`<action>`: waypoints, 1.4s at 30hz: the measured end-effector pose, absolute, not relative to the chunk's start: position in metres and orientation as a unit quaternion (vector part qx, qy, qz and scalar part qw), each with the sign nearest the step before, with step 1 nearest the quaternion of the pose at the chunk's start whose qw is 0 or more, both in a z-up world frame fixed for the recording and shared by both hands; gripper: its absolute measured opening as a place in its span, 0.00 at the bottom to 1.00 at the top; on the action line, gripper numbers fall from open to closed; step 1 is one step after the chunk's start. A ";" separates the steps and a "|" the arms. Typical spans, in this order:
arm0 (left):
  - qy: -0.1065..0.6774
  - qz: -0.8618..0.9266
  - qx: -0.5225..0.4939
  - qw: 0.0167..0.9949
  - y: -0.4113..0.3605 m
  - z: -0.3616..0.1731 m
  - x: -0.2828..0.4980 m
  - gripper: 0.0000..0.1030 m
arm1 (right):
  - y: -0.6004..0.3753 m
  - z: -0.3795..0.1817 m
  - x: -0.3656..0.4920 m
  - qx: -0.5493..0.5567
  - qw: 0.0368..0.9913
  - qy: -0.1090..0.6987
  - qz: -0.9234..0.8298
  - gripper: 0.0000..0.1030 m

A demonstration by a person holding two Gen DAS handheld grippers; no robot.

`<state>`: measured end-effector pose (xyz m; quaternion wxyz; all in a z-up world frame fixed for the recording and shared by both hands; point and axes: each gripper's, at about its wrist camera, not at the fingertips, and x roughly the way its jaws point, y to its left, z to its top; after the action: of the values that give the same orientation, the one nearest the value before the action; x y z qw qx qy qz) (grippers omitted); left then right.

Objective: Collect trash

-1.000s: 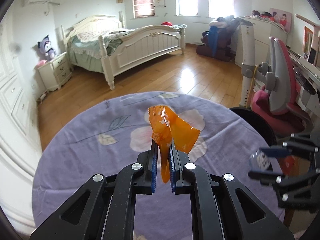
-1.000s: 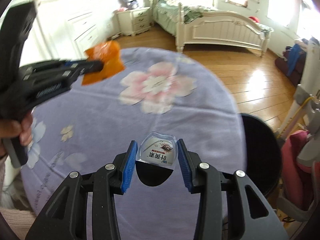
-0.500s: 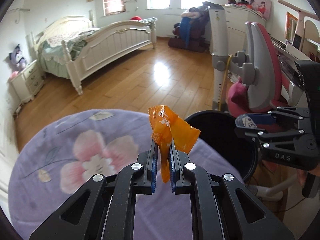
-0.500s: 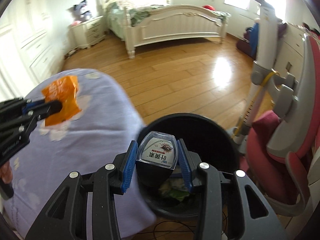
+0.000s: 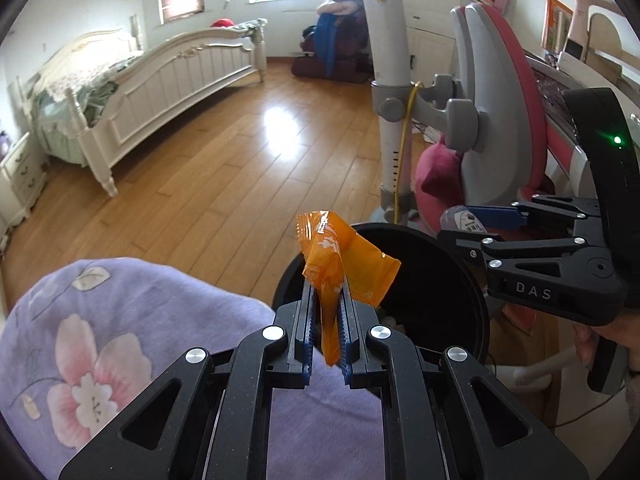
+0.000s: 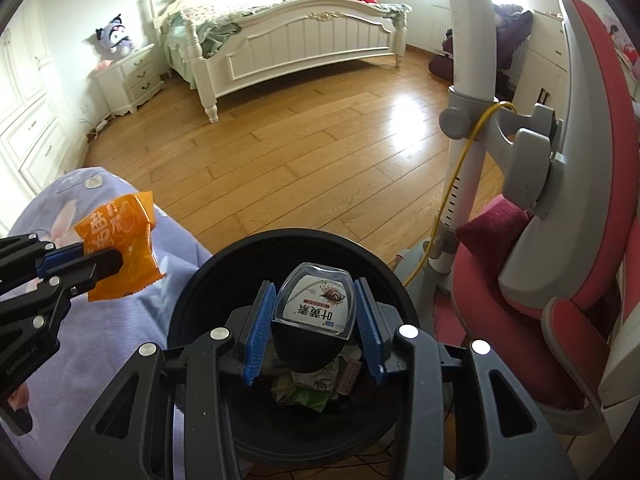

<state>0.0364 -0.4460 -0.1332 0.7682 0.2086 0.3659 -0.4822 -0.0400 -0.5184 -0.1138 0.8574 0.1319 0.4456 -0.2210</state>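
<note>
My left gripper (image 5: 326, 312) is shut on a crumpled orange snack wrapper (image 5: 340, 260), held at the near rim of a round black trash bin (image 5: 440, 280). The same wrapper (image 6: 118, 248) shows in the right wrist view, left of the bin (image 6: 200, 280) and over the table's edge. My right gripper (image 6: 314, 308) is shut on a small clear-lidded black container (image 6: 314, 308) with a printed label, directly above the bin's mouth. Crumpled packets lie at the bin's bottom. The right gripper (image 5: 472, 228) appears in the left wrist view over the bin's far rim.
A table with a lilac floral cloth (image 5: 120, 320) lies left of the bin. A pink and grey chair (image 6: 560, 240) on a white post (image 6: 468, 80) stands close on the right. Wood floor (image 6: 300, 140), a white bed (image 6: 300, 36) and a nightstand (image 6: 132, 76) lie beyond.
Both grippers have swung from over the table to the bin on the right, each keeping its hold. The container now hangs over the bin's mouth and the wrapper is at its rim.
</note>
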 end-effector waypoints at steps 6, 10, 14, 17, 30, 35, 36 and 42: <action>0.384 -0.487 0.220 0.753 -0.463 -0.146 0.038 0.11 | -0.524 -0.124 -0.035 0.135 0.853 0.453 -0.221 0.39; 0.390 -0.485 0.221 0.751 -0.467 -0.150 0.036 0.28 | -0.527 -0.127 -0.033 0.144 0.847 0.462 -0.220 0.49; 0.392 -0.487 0.212 0.751 -0.467 -0.148 0.034 0.33 | -0.524 -0.120 -0.036 0.140 0.849 0.453 -0.232 0.52; 0.388 -0.484 0.205 0.757 -0.464 -0.143 0.033 0.44 | -0.522 -0.114 -0.039 0.138 0.850 0.450 -0.236 0.52; 0.352 -0.452 0.170 0.802 -0.434 -0.103 0.025 0.87 | -0.498 -0.074 -0.049 0.108 0.864 0.415 -0.263 0.87; 0.322 -0.420 0.146 0.836 -0.402 -0.072 0.025 0.95 | -0.478 -0.056 -0.047 0.102 0.877 0.396 -0.251 0.90; 0.313 -0.409 0.142 0.845 -0.392 -0.063 0.024 0.95 | -0.473 -0.053 -0.045 0.102 0.879 0.394 -0.247 0.90; 0.282 -0.331 0.124 0.892 -0.334 -0.023 0.032 0.95 | -0.430 -0.038 -0.026 0.101 0.897 0.378 -0.205 0.92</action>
<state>0.0315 -0.3344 -0.0234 0.8919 0.1238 0.2823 -0.3309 -0.0262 -0.4301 -0.0383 0.8973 0.1009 0.3776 -0.2051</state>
